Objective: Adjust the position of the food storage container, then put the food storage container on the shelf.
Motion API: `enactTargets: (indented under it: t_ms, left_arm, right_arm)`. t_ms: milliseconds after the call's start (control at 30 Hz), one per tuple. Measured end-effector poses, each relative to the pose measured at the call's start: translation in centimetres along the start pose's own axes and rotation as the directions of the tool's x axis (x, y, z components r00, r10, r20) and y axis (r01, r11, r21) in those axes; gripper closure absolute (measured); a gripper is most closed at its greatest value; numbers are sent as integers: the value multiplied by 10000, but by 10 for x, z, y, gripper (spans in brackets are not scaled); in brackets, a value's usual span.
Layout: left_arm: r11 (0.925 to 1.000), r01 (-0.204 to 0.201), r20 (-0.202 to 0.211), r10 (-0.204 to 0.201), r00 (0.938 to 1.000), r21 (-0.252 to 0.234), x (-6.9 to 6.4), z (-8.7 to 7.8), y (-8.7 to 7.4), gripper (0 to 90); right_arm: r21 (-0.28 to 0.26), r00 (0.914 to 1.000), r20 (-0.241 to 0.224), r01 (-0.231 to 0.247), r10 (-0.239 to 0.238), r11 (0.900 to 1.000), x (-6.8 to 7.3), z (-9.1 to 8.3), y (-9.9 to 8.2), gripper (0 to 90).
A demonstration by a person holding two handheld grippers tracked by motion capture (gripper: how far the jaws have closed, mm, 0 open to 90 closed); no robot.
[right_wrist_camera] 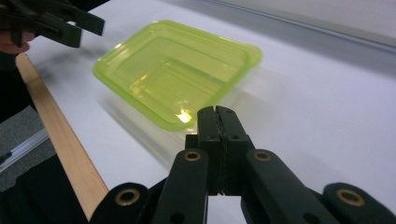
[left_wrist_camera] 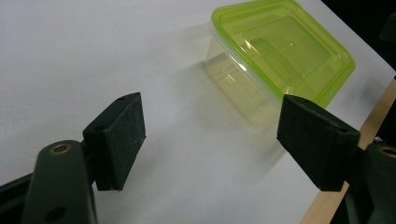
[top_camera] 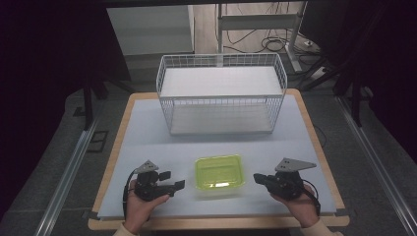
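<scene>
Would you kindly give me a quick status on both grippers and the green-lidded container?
Left gripper open, right gripper shut, both empty. Container lidded, between them. Nothing in the way.

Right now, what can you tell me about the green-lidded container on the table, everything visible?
The container is a shallow rectangular box with rounded corners, seemingly plastic: a clear, faintly yellowish body under a translucent lime-green lid with a stepped, recessed centre. The lid is on and the box looks empty. It sits flat and upright on the white table surface, near the front edge, in front of the white wire basket. It lies between the left gripper, jaws open, and the right gripper, jaws shut; neither touches it.
</scene>
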State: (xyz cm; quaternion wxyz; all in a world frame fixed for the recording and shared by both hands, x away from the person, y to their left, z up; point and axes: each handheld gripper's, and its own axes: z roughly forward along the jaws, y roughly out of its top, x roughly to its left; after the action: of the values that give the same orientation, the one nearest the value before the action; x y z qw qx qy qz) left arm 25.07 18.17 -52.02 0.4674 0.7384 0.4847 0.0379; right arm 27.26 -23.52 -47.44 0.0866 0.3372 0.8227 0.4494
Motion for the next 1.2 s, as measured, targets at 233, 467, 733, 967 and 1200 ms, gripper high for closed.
enactTargets:
  t_ms: [233, 467, 733, 967, 1200]
  left_arm:
    - [10000, 95, 19, -95, 10000, 15, 0, -1, 1, 233]
    - [9991, 401, 440, -395, 9983, -140, -3, -8, 7, 233]
    - [9946, 1031, 962, -1013, 9902, -141, -4, -14, 13, 238]
    - [9904, 1375, 1337, -1377, 9814, 110, -5, -14, 15, 243]
    - [9853, 1652, 1452, -1699, 9747, 440, -6, -4, 18, 267]
  right_arm:
    - [-18, 9999, -22, -112, 112, 9999, -5, 1, -1, 819]
    - [-466, 9974, -388, -619, 602, 9970, -9, 3, -1, 438]
    - [-167, 9924, -946, -805, 785, 9966, -10, 9, 1, 293]
    - [-14, 9882, -1082, -1094, 1086, 9940, -12, 13, 5, 301]
    - [347, 9686, -1445, -1994, 2023, 9793, -20, 23, 10, 366]
